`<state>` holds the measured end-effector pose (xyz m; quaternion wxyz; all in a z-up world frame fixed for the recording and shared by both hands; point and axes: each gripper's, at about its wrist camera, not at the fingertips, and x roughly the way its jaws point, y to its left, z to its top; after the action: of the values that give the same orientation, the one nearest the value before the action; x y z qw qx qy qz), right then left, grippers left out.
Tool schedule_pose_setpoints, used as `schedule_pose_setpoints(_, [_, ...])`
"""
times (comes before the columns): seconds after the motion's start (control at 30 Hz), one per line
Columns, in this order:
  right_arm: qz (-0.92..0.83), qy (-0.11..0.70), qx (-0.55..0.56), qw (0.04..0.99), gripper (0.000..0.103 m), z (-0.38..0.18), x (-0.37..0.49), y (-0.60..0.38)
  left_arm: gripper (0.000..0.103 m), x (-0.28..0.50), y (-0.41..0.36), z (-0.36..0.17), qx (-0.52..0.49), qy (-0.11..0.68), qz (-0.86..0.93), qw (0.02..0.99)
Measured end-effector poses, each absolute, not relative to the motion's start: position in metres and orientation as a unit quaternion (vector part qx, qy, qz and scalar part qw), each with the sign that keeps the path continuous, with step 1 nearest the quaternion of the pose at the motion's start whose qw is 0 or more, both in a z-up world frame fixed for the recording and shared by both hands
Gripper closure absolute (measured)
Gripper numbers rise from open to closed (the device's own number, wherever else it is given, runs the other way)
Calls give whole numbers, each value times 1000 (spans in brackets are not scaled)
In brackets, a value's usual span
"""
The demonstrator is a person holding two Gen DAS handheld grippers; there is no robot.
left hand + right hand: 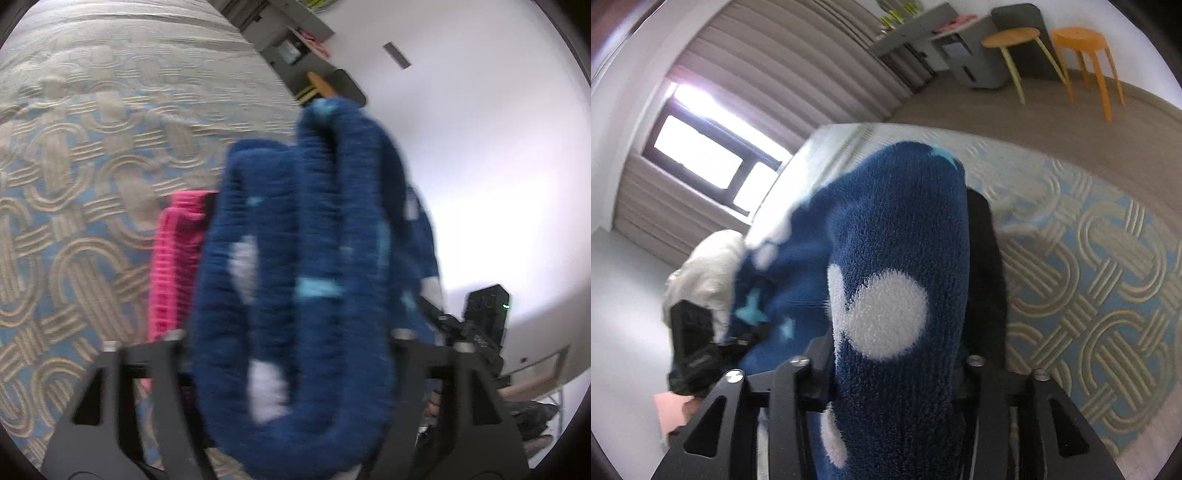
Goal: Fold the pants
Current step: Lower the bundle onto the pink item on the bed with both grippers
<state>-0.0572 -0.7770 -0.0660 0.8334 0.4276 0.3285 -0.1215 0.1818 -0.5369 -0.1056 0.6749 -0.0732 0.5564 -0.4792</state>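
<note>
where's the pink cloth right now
In the left wrist view the pink cloth lies on the patterned bedspread, left of centre, right beside the blue fleece pants, which hide its right edge.

The left wrist view looks forward and downward along its own fingers, so close to the blue fleece pants (pixel 295 280) that the fabric fills the middle of the frame; the patterned bedspread (pixel 85 155) spreads to its left, a white wall to its right. The right wrist view also tilts down, equally near the pants (pixel 894 288), facing a window (pixel 709 155) and two stools (pixel 1082 55). Both share the pants, the bedspread (pixel 1089 266) and (at one edge) the opposite gripper.
</note>
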Motion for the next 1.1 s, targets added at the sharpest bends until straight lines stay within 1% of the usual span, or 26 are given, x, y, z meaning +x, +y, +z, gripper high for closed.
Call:
schedule_pose_setpoints(0.03, [-117,314,430,838,44,-69,-58,-775,6,179,-537,-106,-54,554,-471,684])
schedule_pose_setpoints(0.07, [-114,307,432,841,42,-70,-61,-774,4,176,-538,-107,-28,555,-461,692])
schedule_pose_setpoints(0.13, [-110,305,435,840,39,-70,-65,-775,5,173,-534,-100,-13,551,-461,695])
schedule_pose_setpoints(0.23, [-158,326,412,836,35,-52,-74,-779,8,165,-514,-64,-1,517,-448,729])
schedule_pose_setpoints(0.3, [-214,321,377,842,35,-31,-82,-778,16,157,-501,-33,0,469,-450,760])
schedule_pose_setpoints(0.33, [-242,303,350,853,35,-12,-90,-770,32,151,-495,-16,-2,445,-454,772])
schedule_pose_setpoints(0.37, [-255,282,330,864,35,4,-96,-763,52,143,-493,1,0,421,-463,780])
schedule_pose_setpoints(0.4, [-262,262,312,875,45,19,-101,-755,63,140,-497,14,4,407,-469,784])
schedule_pose_setpoints(0.43, [-265,240,289,888,78,36,-102,-746,78,134,-503,24,11,399,-471,787])
schedule_pose_setpoints(0.47, [-266,228,270,897,92,48,-102,-737,84,128,-511,32,17,392,-468,792])
schedule_pose_setpoints(0.5, [-266,219,258,903,96,59,-97,-731,88,122,-515,37,20,382,-467,797])
schedule_pose_setpoints(0.53, [-270,205,240,910,96,69,-92,-723,91,115,-523,43,22,364,-463,808])
schedule_pose_setpoints(0.63, [-295,196,205,913,96,74,-74,-712,91,109,-546,39,27,326,-462,824])
schedule_pose_setpoints(0.7, [-298,209,200,910,96,62,-55,-716,91,111,-561,27,27,319,-458,829])
schedule_pose_setpoints(0.87, [-320,241,201,894,96,16,-20,-736,92,137,-594,-39,35,377,-401,834])
schedule_pose_setpoints(0.93, [-320,267,214,884,96,-17,-10,-749,94,142,-599,-64,45,387,-390,834])
schedule_pose_setpoints(1.0, [-304,272,230,884,97,-39,-8,-756,94,138,-602,-76,67,361,-392,844])
schedule_pose_setpoints(1.03, [-302,256,239,887,98,-45,-12,-758,94,133,-603,-77,77,343,-389,851])
schedule_pose_setpoints(1.1, [-305,242,234,891,98,-46,-14,-756,94,133,-604,-81,80,334,-388,855])
